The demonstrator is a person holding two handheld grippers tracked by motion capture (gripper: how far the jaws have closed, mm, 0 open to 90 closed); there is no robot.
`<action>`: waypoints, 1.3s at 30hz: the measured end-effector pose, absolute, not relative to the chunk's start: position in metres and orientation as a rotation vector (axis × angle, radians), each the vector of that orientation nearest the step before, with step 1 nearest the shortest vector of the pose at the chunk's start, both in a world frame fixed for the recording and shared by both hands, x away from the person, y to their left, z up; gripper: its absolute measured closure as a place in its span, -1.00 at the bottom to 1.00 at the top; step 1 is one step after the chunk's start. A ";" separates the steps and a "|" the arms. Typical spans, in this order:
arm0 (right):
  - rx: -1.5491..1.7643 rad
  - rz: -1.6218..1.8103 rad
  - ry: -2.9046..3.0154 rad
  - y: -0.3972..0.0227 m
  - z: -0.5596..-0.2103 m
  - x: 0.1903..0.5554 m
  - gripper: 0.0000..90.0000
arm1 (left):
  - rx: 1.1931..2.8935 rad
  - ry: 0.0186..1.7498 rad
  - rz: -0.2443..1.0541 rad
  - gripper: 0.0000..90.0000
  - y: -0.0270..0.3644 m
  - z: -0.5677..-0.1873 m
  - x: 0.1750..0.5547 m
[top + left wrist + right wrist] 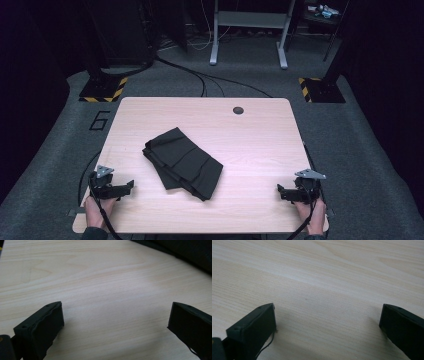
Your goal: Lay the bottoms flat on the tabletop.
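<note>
the work surface is a pale wood-grain rectangular table (pixel 260 130) with a round cable hole near its far edge, standing on dark grey carpet in a dim room; a grey metal frame and two black posts with yellow-and-black striped bases stand beyond it. a dark, folded fabric garment (pixel 182 164) lies slightly left of the table's middle, set at a diagonal, with layered folds visible along its edges. the left gripper (pixel 129 186) rests at the near left corner of the table, held in the person's left hand (pixel 94 207), and points inward toward the centre. the right gripper (pixel 280 191) rests at the near right corner in the person's right hand (pixel 315 220), likewise pointing inward. both are well apart from the garment. in the left gripper view the two black jaws stand wide with bare wood between them, and a dark edge of the fabric shows at the upper right; in the right gripper view the jaws stand equally wide over bare wood. neither claw holds anything. judged from this layout, the work is at its starting position: the garment is untouched and no approach is made. the next move likely calls for bringing both grippers inward to the fabric's near edges or corners, lowering the jaws flat to the table so that one jaw can slide under a single layer before closing.
</note>
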State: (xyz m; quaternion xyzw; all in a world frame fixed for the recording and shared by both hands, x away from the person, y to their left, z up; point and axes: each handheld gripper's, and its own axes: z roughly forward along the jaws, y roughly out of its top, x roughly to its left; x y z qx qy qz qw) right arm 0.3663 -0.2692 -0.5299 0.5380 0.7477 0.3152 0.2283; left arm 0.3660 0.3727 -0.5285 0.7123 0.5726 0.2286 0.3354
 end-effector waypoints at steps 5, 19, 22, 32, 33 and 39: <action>1.483 0.868 2.059 -0.269 -0.530 0.366 -1.00 | 1.858 1.441 0.590 -1.00 0.365 -0.517 0.368; 1.479 0.870 2.065 -0.269 -0.530 0.367 -1.00 | 1.900 1.333 0.575 -1.00 0.338 -0.476 0.397; 1.475 0.870 2.068 -0.269 -0.530 0.367 -0.99 | 1.916 1.292 0.571 -1.00 0.327 -0.467 0.407; 1.475 0.871 2.068 -0.269 -0.530 0.367 -0.99 | 1.985 1.186 0.590 -1.00 0.301 -0.447 0.439; 1.474 0.870 2.068 -0.269 -0.530 0.367 -0.99 | 2.001 1.171 0.583 -1.00 0.298 -0.446 0.448; 1.474 0.870 2.068 -0.269 -0.530 0.367 -0.99 | 2.073 1.110 0.526 -1.00 0.291 -0.459 0.472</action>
